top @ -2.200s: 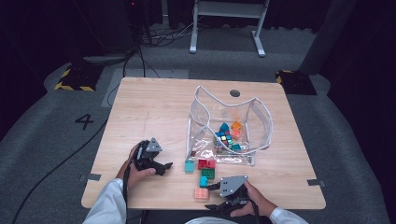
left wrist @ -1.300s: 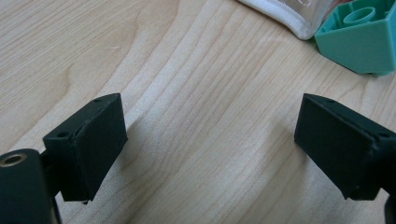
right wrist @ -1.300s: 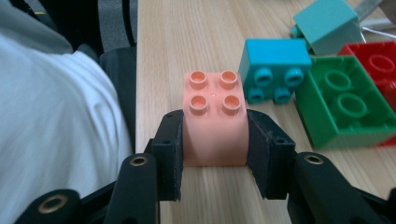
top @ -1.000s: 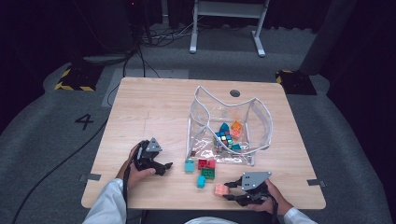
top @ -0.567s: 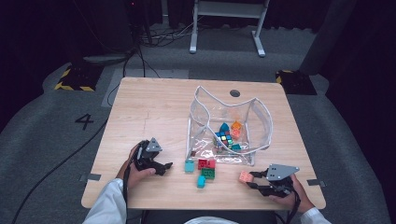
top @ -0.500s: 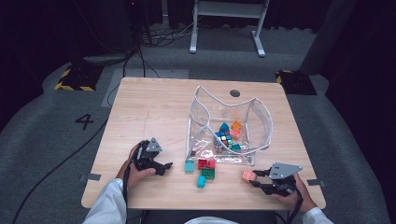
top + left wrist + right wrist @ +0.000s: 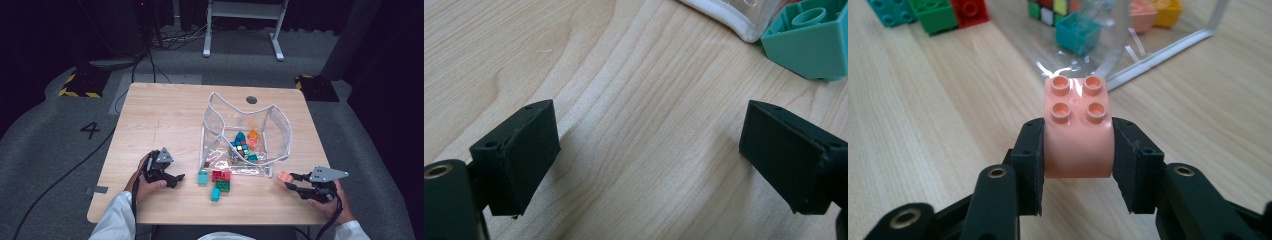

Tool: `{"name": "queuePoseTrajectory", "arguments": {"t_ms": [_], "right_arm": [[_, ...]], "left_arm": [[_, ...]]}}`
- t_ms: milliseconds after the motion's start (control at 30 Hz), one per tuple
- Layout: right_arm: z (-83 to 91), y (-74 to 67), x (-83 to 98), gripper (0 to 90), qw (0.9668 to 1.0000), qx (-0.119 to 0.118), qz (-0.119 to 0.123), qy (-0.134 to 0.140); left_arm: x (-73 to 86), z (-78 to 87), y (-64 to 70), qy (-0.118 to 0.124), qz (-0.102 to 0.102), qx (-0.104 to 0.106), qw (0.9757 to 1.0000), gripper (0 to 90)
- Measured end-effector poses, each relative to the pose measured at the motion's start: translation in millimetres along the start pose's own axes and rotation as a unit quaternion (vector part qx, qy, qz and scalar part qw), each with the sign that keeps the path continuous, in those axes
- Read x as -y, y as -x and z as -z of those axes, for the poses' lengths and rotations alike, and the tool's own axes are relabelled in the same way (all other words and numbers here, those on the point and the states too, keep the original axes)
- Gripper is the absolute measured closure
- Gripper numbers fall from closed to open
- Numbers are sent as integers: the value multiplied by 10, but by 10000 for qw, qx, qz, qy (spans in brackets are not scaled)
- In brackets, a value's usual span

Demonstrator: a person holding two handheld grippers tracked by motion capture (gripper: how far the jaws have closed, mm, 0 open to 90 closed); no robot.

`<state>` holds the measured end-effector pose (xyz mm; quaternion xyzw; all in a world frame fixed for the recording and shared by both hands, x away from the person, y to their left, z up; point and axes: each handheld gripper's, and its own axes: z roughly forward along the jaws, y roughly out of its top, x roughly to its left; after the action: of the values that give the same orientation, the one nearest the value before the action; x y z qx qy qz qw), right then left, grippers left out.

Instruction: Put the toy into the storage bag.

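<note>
— Rightward along the table's near edge goes the right gripper (image 7: 292, 182), carrying the salmon-pink four-stud plastic brick (image 7: 1077, 125) clamped between its jaws, now at lower right of the high view beside the clear plastic pouch (image 7: 280, 127).

— Next step?

— Probably lifting it over the pouch's rim. The opening is hard to make out. The left gripper (image 7: 649, 150) rests, jaws apart, empty.

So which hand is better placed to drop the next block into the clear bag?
Right, probably: the right gripper already clamps the pink block beside the clear bag. The left gripper is open over bare table.
</note>
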<state>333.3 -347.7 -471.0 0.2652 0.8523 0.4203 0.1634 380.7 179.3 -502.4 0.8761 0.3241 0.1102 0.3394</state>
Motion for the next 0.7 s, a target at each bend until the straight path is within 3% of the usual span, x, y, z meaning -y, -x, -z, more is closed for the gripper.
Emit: {"name": "queuePoseTrajectory", "arguments": {"t_ms": [367,700], "right_arm": [[130,326,-163,592,9984,329,-267,363],[359,606,-672,592,9952,710,-140,659]], "left_arm": [[0,0,0,2,6,1,10000,92],[0,0,0,3,6,2,10000,92]]}}
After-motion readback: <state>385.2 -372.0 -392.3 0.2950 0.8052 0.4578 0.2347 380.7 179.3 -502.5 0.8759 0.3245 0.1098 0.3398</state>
